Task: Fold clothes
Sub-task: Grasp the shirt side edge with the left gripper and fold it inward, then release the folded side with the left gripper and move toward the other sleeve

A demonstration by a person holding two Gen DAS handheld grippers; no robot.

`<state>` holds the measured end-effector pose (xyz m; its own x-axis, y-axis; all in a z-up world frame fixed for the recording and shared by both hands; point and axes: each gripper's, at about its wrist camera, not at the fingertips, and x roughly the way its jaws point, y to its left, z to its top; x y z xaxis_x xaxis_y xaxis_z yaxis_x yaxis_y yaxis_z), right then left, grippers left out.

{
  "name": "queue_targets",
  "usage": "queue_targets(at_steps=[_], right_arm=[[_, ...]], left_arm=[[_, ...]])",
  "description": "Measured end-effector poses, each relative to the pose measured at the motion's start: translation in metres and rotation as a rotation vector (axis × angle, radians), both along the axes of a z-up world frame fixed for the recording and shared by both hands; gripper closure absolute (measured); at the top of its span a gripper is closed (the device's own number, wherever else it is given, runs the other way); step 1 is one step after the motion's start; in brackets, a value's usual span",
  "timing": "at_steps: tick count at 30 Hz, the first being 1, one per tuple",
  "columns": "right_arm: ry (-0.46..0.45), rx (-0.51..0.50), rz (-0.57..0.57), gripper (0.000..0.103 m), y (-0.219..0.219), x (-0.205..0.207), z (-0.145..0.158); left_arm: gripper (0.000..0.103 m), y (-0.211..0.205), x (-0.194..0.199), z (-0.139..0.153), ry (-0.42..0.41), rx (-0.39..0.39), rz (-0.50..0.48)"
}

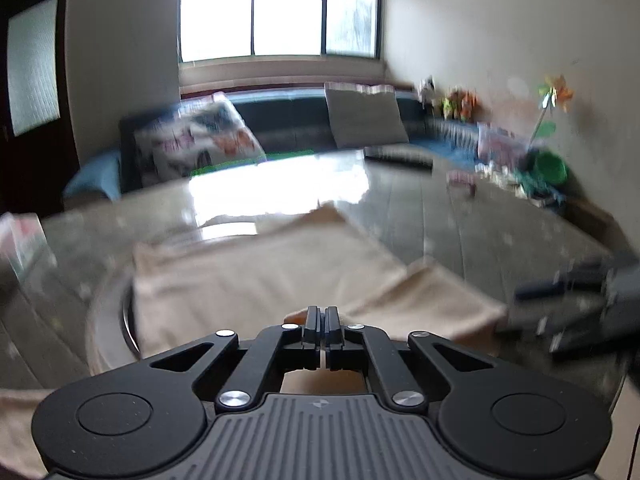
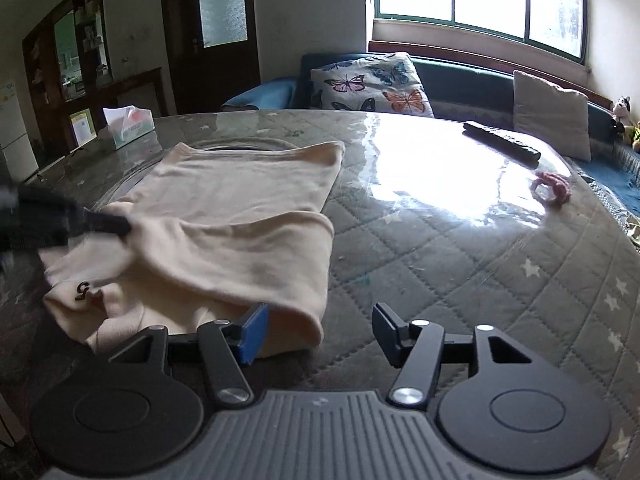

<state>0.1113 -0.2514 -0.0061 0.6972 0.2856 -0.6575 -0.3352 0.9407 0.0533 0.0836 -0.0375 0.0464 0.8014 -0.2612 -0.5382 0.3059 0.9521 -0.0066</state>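
A cream garment [image 2: 240, 216] lies partly folded on the table, with a small dark logo near its front left corner. My left gripper [image 1: 323, 318] has its jaws together on a fold of this garment [image 1: 256, 272]; in the right wrist view the left gripper [image 2: 116, 224] pinches the cloth at the garment's left edge and lifts it a little. My right gripper [image 2: 320, 332] stands open at the garment's near right corner. The cloth edge lies by its blue-padded left finger [image 2: 253, 332], and the pads do not press on it. The left wrist view is blurred.
The table [image 2: 460, 248] has a quilted star-pattern cover under a clear sheet. On it are a tissue box [image 2: 128, 124] at back left, a black remote [image 2: 502, 142] and a pink hair tie [image 2: 550, 188] at right. Behind is a sofa with a butterfly cushion [image 2: 372, 84].
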Motion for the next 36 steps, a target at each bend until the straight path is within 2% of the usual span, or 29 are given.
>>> queue_targets(at_steps=[6, 11, 15, 25, 29, 33, 36], right_arm=[[0.011, 0.01, 0.024, 0.039, 0.012, 0.001, -0.006], [0.0, -0.059, 0.017, 0.039, 0.02, 0.0, -0.011], [0.007, -0.074, 0.001, 0.038, 0.013, -0.003, -0.012], [0.029, -0.106, 0.019, 0.037, 0.006, -0.015, -0.006], [-0.004, -0.07, 0.04, 0.046, 0.005, -0.018, 0.012], [-0.046, -0.014, 0.072, 0.07, 0.016, -0.005, 0.027], [-0.046, 0.008, 0.107, 0.077, 0.033, 0.014, 0.026]], left_arm=[[0.101, 0.001, -0.001, 0.041, -0.11, -0.009, 0.001], [0.101, 0.014, -0.004, 0.046, -0.122, 0.001, 0.025], [0.101, 0.031, -0.006, 0.032, -0.072, 0.007, 0.066], [0.101, 0.06, -0.022, -0.033, 0.11, 0.028, 0.127], [0.1, 0.064, -0.03, -0.042, 0.126, 0.045, 0.123], [0.098, 0.067, -0.032, -0.048, 0.14, 0.052, 0.143], [0.098, 0.071, -0.033, -0.048, 0.142, 0.051, 0.156]])
